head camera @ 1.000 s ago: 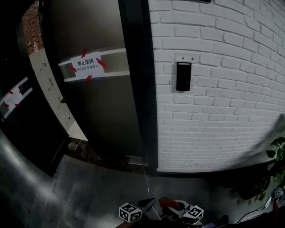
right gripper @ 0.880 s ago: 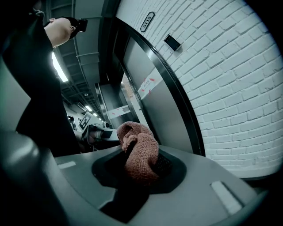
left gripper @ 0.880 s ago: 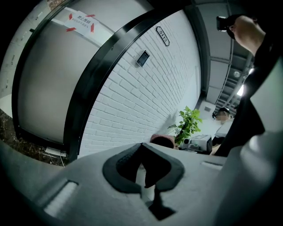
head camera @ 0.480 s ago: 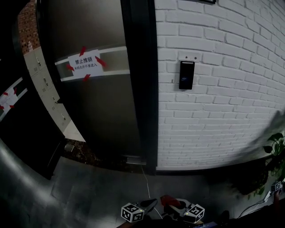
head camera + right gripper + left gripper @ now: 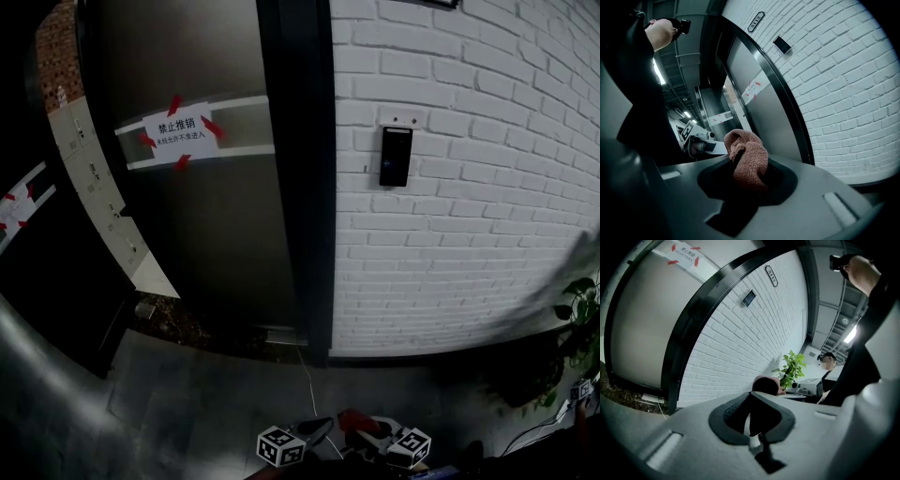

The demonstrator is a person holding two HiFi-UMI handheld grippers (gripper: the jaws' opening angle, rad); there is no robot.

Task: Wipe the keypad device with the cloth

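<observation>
The keypad device (image 5: 395, 157) is a small black panel fixed to the white brick wall (image 5: 469, 234), well above and ahead of both grippers. It also shows in the left gripper view (image 5: 749, 297) and the right gripper view (image 5: 782, 44). A reddish-brown cloth (image 5: 747, 159) is bunched in my right gripper (image 5: 745, 165), which is shut on it. In the head view that cloth (image 5: 356, 421) sits at the bottom edge between the two marker cubes. My left gripper (image 5: 750, 397) has its jaws closed together with nothing in them, low beside the right one.
A black door frame (image 5: 300, 187) stands left of the keypad, beside a grey door with a taped paper notice (image 5: 178, 131). A thin cable (image 5: 309, 384) runs over the dark floor. A potted plant (image 5: 586, 319) stands at the right. A person (image 5: 828, 363) is by a desk farther off.
The head view has shifted slightly, so the keypad sits a little farther right and lower in frame. Both grippers stay low at the bottom edge, the cloth still held.
</observation>
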